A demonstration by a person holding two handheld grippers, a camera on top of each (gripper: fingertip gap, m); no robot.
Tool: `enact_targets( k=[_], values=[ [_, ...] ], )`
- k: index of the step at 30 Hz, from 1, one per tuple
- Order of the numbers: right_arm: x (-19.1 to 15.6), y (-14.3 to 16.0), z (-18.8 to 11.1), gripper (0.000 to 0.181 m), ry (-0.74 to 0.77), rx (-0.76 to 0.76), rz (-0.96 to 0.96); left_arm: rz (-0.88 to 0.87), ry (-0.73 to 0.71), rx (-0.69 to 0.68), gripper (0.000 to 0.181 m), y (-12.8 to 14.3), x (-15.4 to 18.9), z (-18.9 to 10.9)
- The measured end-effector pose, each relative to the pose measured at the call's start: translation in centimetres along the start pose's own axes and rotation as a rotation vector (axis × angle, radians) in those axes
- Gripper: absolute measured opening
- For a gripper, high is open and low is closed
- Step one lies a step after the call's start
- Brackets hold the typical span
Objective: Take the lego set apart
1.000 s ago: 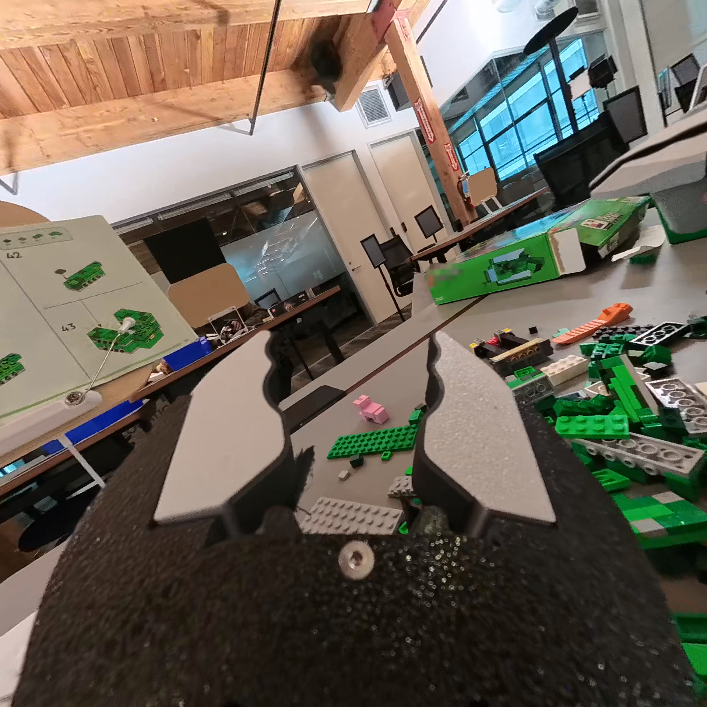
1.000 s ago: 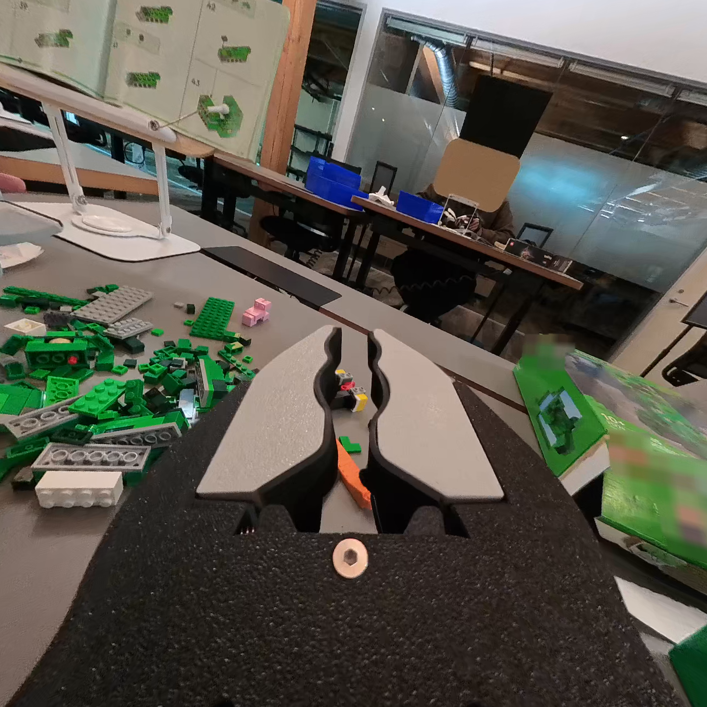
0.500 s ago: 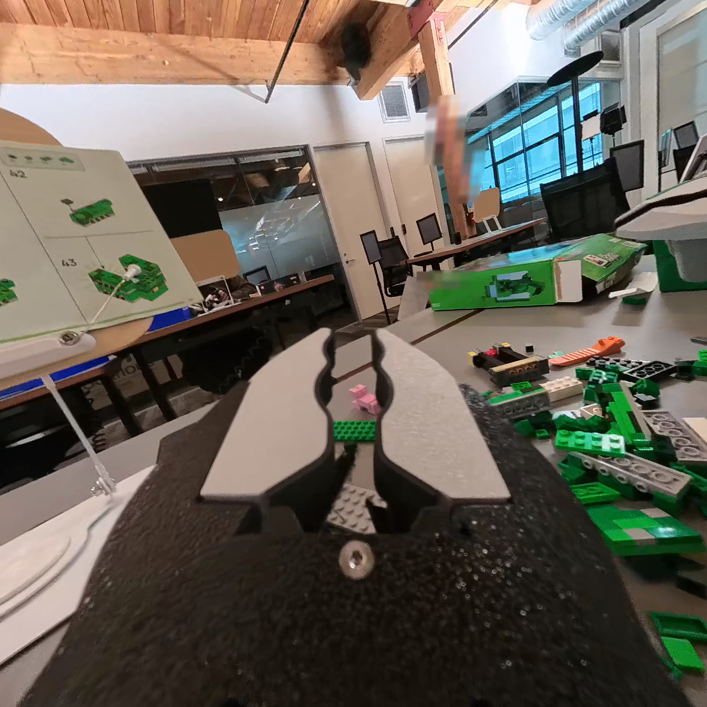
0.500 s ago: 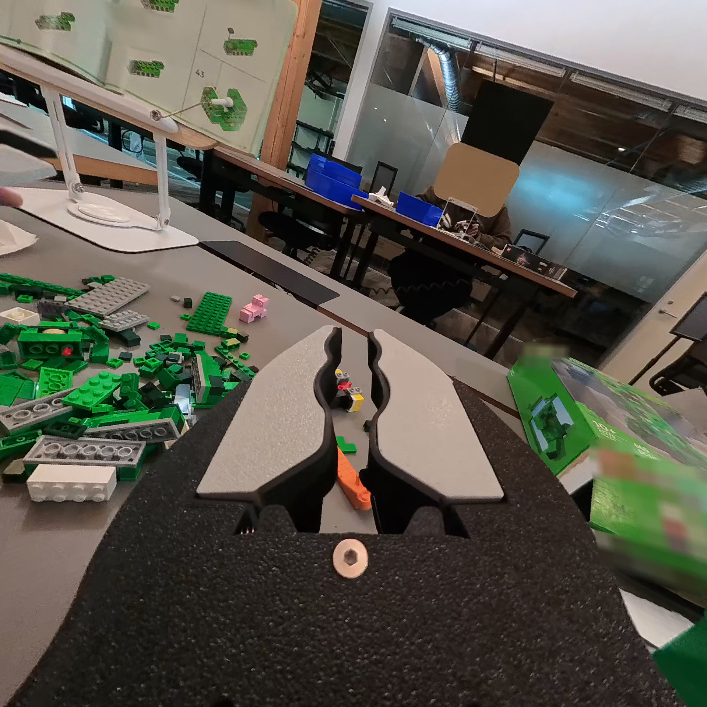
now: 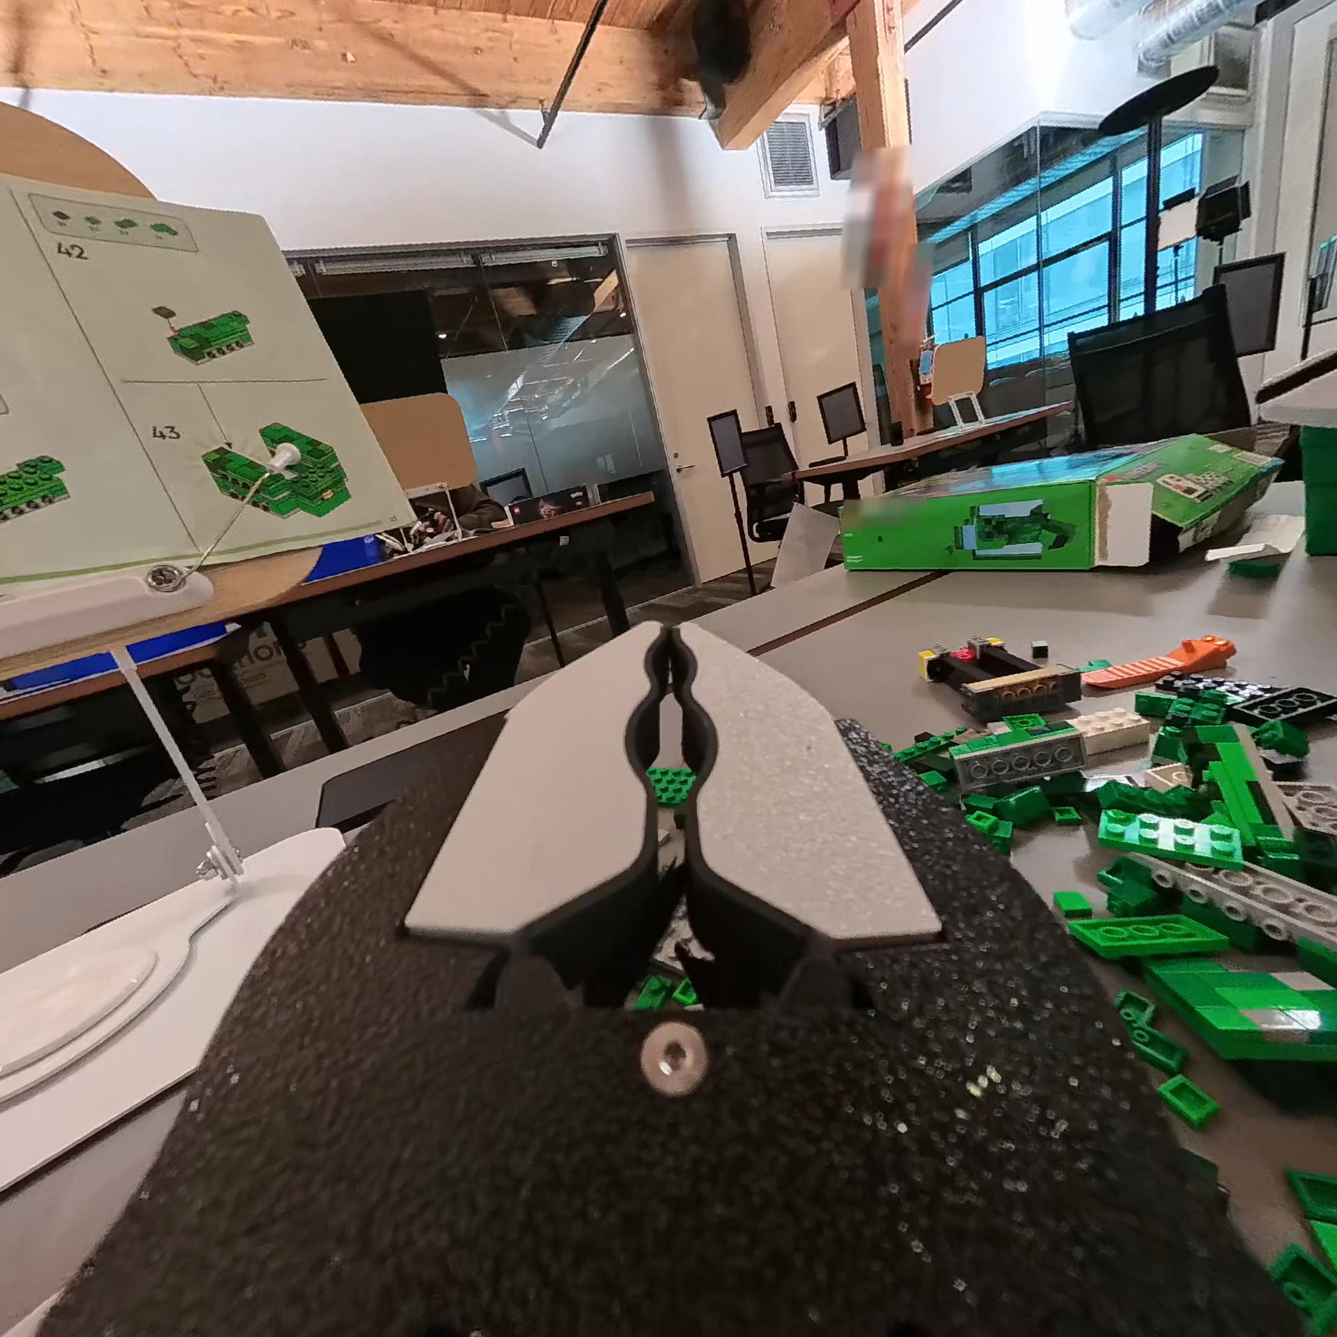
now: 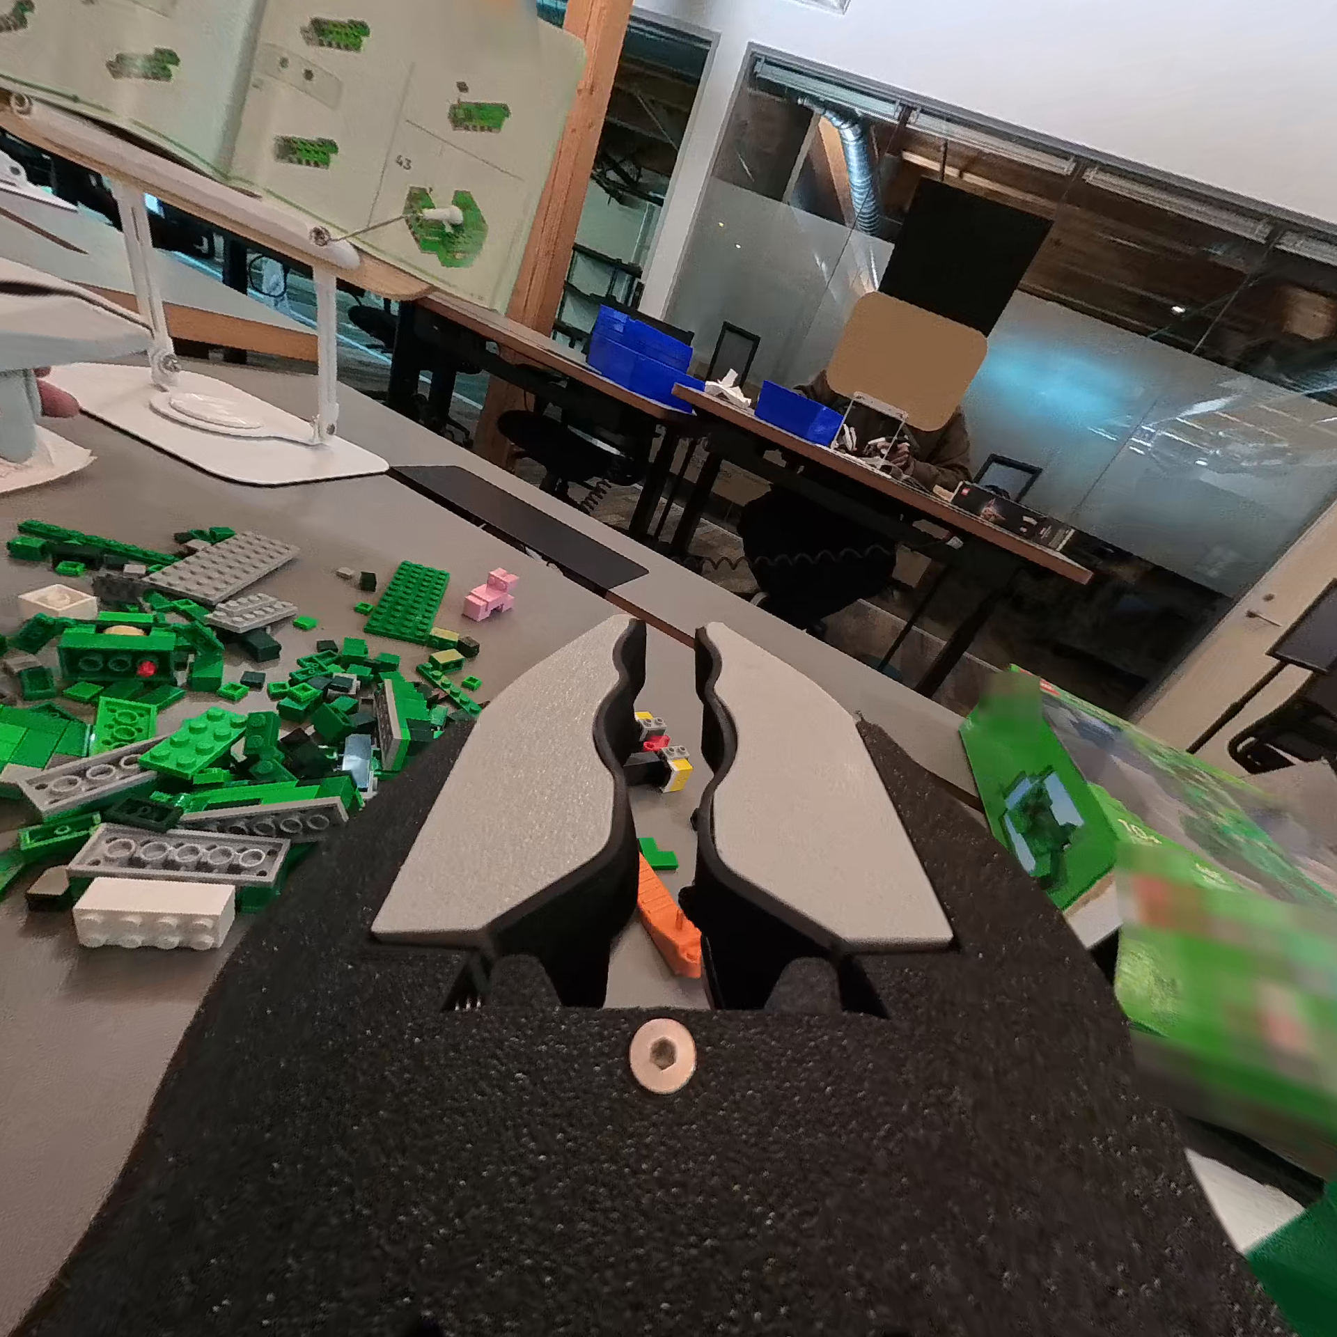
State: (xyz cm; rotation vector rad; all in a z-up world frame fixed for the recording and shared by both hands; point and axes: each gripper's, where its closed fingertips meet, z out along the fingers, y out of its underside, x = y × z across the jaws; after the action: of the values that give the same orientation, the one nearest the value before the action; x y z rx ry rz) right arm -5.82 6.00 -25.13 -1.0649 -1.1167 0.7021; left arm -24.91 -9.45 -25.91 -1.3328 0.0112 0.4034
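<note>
Left: white stand with instruction booklet at the counter edge. Left claw hovers above the counter, jaws closed tip to tip, nothing visible between them. A green plate lies below. Centre: lego set mostly apart already, a loose pile of green and grey bricks, pink pig at its far edge. Right claw is slightly parted and empty, above the orange brick separator; the small black-yellow assembly lies beyond. That assembly looks like the remaining joined piece. Best approach: pin its base with one claw, pull with the other, open wider first. Far right: green box.
</note>
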Motion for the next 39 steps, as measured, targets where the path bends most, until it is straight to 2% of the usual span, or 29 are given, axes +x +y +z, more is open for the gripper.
enact_targets(
  k=[1,6,9,13,22,27,32,36,39],
  values=[
    [-0.1,-0.1,0.0,0.012,-0.003,-0.002,-0.013,0.006,0.003,0.0,0.0,0.0,0.1,0.0],
    [-1.0,0.0,0.2,0.012,-0.016,-0.028,-0.13,-0.005,0.057,0.043,0.0,-0.7,1.0,-0.1],
    [-1.8,0.0,0.3,0.012,-0.041,-0.043,-0.182,-0.036,0.004,0.123,0.0,-2.0,-0.1,-0.9],
    [-1.8,-1.0,0.1,0.013,-0.042,0.009,-0.091,-0.083,-0.051,0.137,0.0,-2.1,-1.4,-1.3],
    [-1.0,0.1,0.2,0.014,-0.043,-0.01,0.116,0.019,0.032,0.112,0.0,-2.0,0.9,-0.8],
    [-0.8,1.2,0.4,0.042,-0.05,-0.073,0.09,0.033,0.065,0.091,0.0,-1.6,1.5,-0.5],
    [-1.2,1.0,0.6,0.067,-0.066,-0.067,0.093,-0.003,0.107,0.054,0.0,-0.8,1.9,-0.2],
    [-1.5,1.1,0.8,0.076,-0.065,-0.077,0.07,-0.003,0.109,0.051,0.0,-0.8,1.9,-0.2],
    [-1.6,1.1,0.8,0.076,-0.064,-0.082,0.062,-0.002,0.118,0.042,0.0,-0.6,2.0,-0.1]
  ],
)
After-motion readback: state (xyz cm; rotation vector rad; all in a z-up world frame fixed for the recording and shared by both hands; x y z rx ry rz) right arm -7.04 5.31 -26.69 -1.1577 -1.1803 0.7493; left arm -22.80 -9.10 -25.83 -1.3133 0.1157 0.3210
